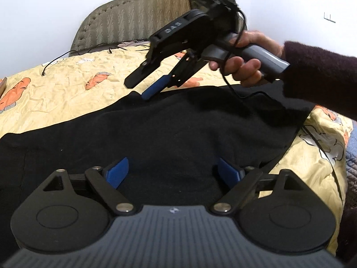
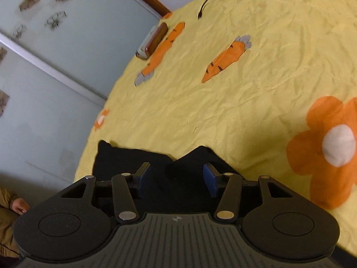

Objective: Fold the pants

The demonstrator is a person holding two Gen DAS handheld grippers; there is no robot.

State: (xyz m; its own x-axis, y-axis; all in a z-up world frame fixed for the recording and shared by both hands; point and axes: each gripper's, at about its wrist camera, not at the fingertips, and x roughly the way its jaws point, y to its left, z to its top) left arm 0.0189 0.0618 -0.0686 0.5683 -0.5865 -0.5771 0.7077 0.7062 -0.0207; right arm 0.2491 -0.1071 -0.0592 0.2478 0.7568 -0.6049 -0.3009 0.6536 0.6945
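Observation:
Black pants [image 1: 169,129] lie spread on a yellow bedsheet with carrot prints [image 1: 67,84]. My left gripper [image 1: 173,172] is open low over the near part of the pants, blue pads wide apart. My right gripper [image 1: 139,88] shows in the left wrist view, held by a hand, open, with its tips just above the pants' far edge. In the right wrist view the right gripper [image 2: 177,177] is open over a peaked black edge of the pants [image 2: 125,158], with nothing between the pads.
A padded headboard [image 1: 138,15] stands at the back. A black cable [image 1: 55,61] lies on the sheet, also in the right wrist view [image 2: 206,2]. A brown box [image 2: 154,41] sits at the bed's edge. A quilt corner [image 1: 350,156] lies at right.

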